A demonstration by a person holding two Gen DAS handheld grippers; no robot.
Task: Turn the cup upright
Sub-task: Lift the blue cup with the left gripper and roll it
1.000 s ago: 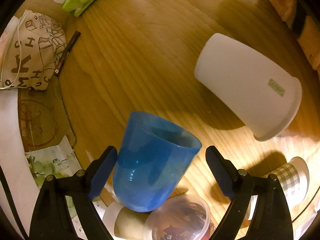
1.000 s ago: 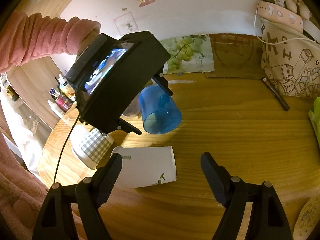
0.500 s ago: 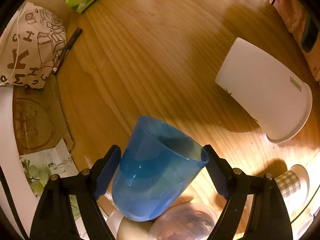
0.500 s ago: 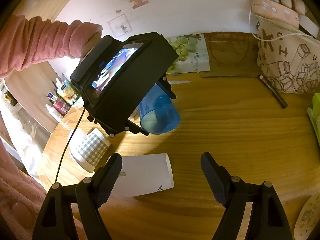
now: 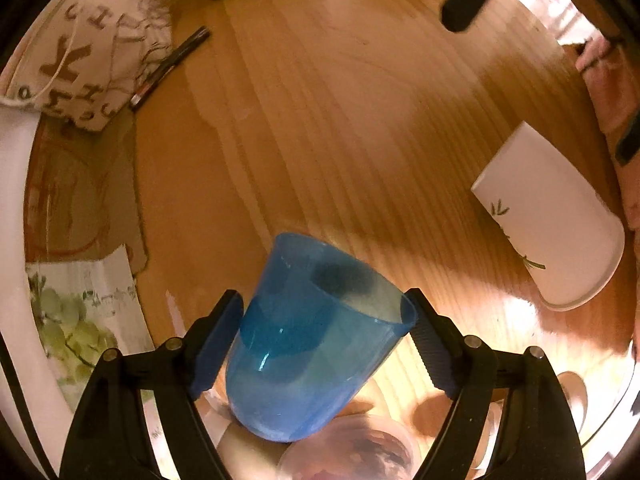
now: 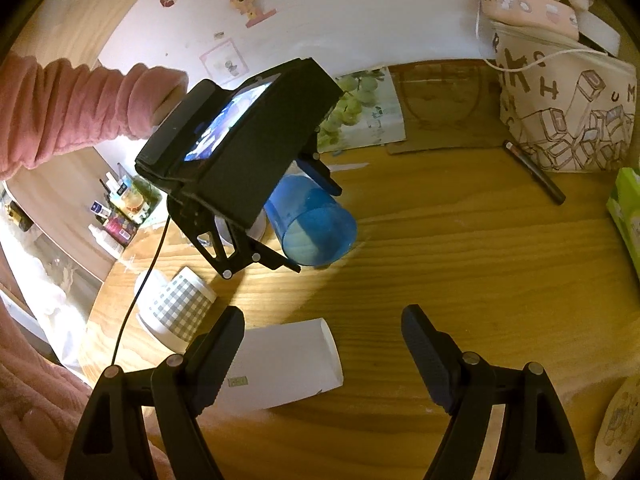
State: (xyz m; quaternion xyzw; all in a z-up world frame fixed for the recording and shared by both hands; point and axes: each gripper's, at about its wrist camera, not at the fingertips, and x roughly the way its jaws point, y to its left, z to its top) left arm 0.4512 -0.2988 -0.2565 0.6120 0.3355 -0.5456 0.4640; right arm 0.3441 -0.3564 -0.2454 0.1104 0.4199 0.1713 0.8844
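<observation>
**Blue cup gripped in my left gripper, tilted above the tabletop**

I counted three cups. One blue cup sat between the two fingers of my left gripper, both pads pressed against its sides, so the fingers were clenched on it. From the right wrist view the same blue cup was lifted off the tabletop and tilted, its mouth facing toward the right camera and down. One white cup lay on its side near the tabletop edge closest to me, just ahead of my right gripper, whose two fingers stood wide apart with nothing between them. One checked cup stood mouth-down beside the white one, close to the same edge.

Elsewhere I counted one dark pen lying near the far edge, one printed cloth bag just beside it, one green tissue pack at the right-hand edge, and one sheet printed with grapes against the wall. My left arm showed one pink sleeve.
</observation>
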